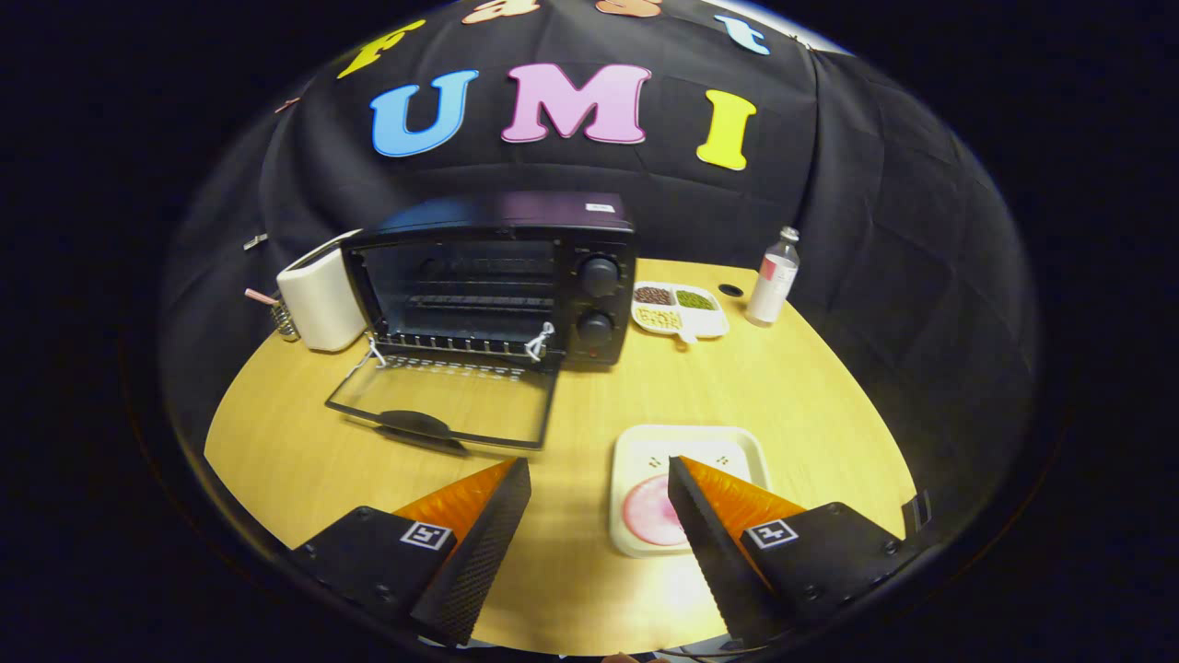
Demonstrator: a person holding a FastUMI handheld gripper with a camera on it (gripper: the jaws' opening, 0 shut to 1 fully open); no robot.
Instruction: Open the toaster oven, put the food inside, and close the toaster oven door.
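The fingers [603,479] stand wide apart with nothing between them, only bare tabletop in the gap. They point forward over the wooden table [811,387] toward the toaster oven [497,276].

In the gripper view, the oven sits at the far side of the table with its glass door [442,405] folded all the way down, lying flat toward the gripper with the handle at its near edge. The rack inside looks bare. A white appliance [318,299] stands just beside the oven on one side; on the other side lie a divided dish [680,311] of beans or seeds and a small bottle [774,276].

The food, a round pink slice [649,511], rests on a pale square tray [691,442] near the gripper. The right finger's tip overlaps the tray and hides part of the slice; whether it touches either I cannot tell.

As I judge it, the opening step is done and picking up the food is in hand. The next move calls for shifting the gripper to the right so the slice sits between both fingers, lowering onto it, and closing gently, since a thin flat slice may be hard to pinch off the tray.

The gripper is held low and tilted slightly downward, aimed between the open door and the tray.
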